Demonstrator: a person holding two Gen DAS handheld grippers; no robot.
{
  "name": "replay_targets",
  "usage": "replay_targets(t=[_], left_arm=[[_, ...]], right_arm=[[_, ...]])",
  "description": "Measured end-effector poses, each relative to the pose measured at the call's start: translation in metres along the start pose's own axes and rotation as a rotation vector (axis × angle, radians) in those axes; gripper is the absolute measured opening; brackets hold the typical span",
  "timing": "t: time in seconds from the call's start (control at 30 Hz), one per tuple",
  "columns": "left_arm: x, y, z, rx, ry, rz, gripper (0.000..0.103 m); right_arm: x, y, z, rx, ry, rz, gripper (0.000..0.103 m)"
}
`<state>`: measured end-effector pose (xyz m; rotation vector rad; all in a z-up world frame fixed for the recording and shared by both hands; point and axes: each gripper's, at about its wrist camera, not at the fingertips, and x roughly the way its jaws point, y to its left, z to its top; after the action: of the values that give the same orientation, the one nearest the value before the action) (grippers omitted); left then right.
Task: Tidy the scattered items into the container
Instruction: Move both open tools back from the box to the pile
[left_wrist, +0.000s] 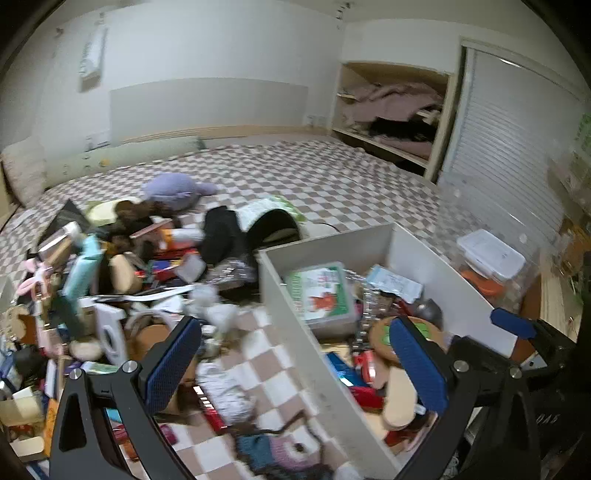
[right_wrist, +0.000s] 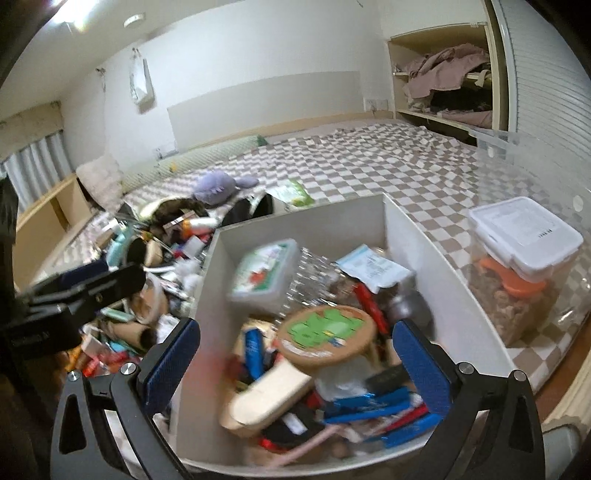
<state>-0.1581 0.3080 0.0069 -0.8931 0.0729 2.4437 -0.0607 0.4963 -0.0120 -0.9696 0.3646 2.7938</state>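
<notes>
1. White open-topped container (right_wrist: 417, 236) on the bed, directly ahead of and below the right hand-held gripper (right_wrist: 295, 363); it holds mixed items, including a round brown lid with a green label (right_wrist: 325, 332), a green-and-white plastic box (right_wrist: 264, 275) and blue wrappers (right_wrist: 373, 408).
2. Scattered items (left_wrist: 110, 280) lie heaped on the bed, ahead and to the left of the left hand-held gripper (left_wrist: 295, 365); the container (left_wrist: 325, 240) stands ahead and to its right.
3. Clear lidded tub (right_wrist: 524, 236) of brown pieces stands just right of the container.
4. Surface: bed with a brown-and-white checked cover (left_wrist: 332, 177); a purple plush toy (left_wrist: 177, 188) lies beyond the heap.
5. Room: white walls, an open closet (left_wrist: 391, 110) with bedding at far right.
6. Both hand-held grippers have blue-padded fingers spread wide, grasping nothing. The right one hovers over the container's near end; the left straddles its left wall.
</notes>
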Motion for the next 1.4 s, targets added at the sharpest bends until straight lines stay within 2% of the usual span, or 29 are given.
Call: replay_targets(t=[0.13,0.43,0.57,0.77,0.93,1.1,1.4], left_arm=[[-0.015,0.020,-0.003,-0.002,-0.023,0.058,0.102],[-0.048,0.054,-0.016,-0.015,-0.076,0.159,0.102],[-0.067,0.075,-0.022,-0.037,-0.107,0.159,0.102],[-0.099,0.109,-0.031,-0.068,-0.169,0.200,0.102],[-0.113,0.135,-0.041,-0.076,-0.171,0.239,0.102],[-0.127,0.161,-0.052,-0.087,-0.169,0.275,0.102],[-0.119,0.192,-0.092,-0.113,-0.098,0.325,0.102]], right_arm=[[-0.002,0.018,0.005,0.029,-0.027,0.001,0.103],[0.000,0.052,0.010,0.102,-0.031,0.074,0.103],[0.004,0.071,0.008,0.095,-0.011,0.098,0.103],[0.010,0.107,-0.001,0.003,-0.029,0.155,0.103],[0.014,0.144,-0.011,-0.103,-0.058,0.230,0.103],[0.028,0.179,-0.023,-0.188,-0.015,0.288,0.103],[0.066,0.210,-0.052,-0.229,0.103,0.256,0.103]])
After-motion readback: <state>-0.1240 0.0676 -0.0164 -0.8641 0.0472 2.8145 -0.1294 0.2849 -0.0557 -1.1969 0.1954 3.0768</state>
